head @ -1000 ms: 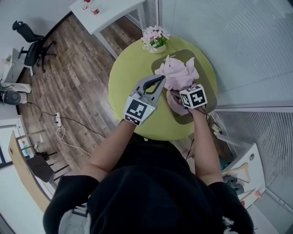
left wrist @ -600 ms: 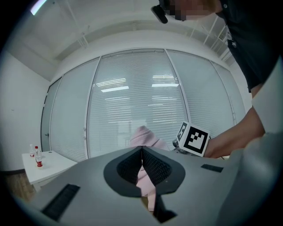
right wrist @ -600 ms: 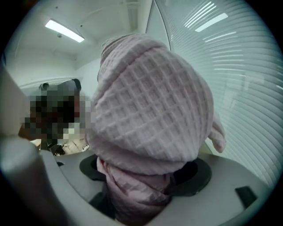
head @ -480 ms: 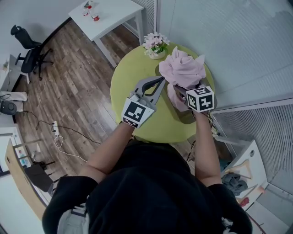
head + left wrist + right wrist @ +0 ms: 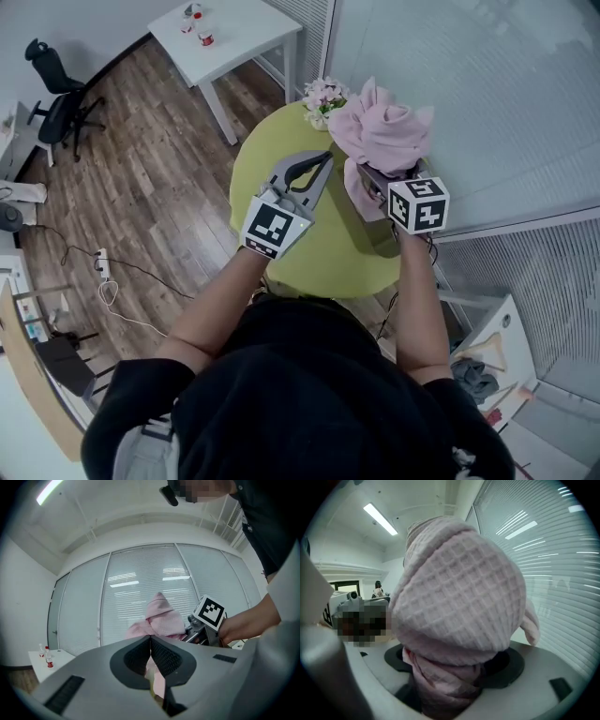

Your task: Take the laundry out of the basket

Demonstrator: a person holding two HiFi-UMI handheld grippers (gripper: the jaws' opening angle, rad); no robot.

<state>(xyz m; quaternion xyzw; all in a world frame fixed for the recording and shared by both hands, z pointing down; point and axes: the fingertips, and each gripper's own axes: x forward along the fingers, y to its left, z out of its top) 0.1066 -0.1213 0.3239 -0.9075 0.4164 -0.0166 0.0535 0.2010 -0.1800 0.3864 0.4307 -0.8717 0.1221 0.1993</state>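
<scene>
- The right gripper (image 5: 377, 180) is clamped on a bundle of pink laundry (image 5: 386, 131). In its own view, twisted cloth fills the space between its jaws.
- The left gripper (image 5: 324, 159) holds nothing. Its jaws meet at the tips, and it hovers over the middle of the tabletop (image 5: 323, 258), just left of the bundle and apart from it.
- We see the bundle raised above the far right part of the round yellow-green tabletop, over the dark olive basket (image 5: 371, 234) at the right edge.
- The glass wall with blinds (image 5: 487, 103) runs close behind the right edge, so room is tight there. The left half of the tabletop is bare, with wood floor (image 5: 159, 178) past its left edge.
- A pot of flowers (image 5: 322, 94) stands at the far edge, just beside the raised cloth.
- The laundry is pale pink waffle-weave, bunched into a rounded head with loose corners sticking up and a narrower twisted tail hanging down toward the basket.
- The cloth buries the right gripper's jaw tips. The tail, the gripper and the person's forearm cover most of the basket's inside, and we cannot tell whether the hanging end touches it.
- The person's body cuts off the near edge of the tabletop.
</scene>
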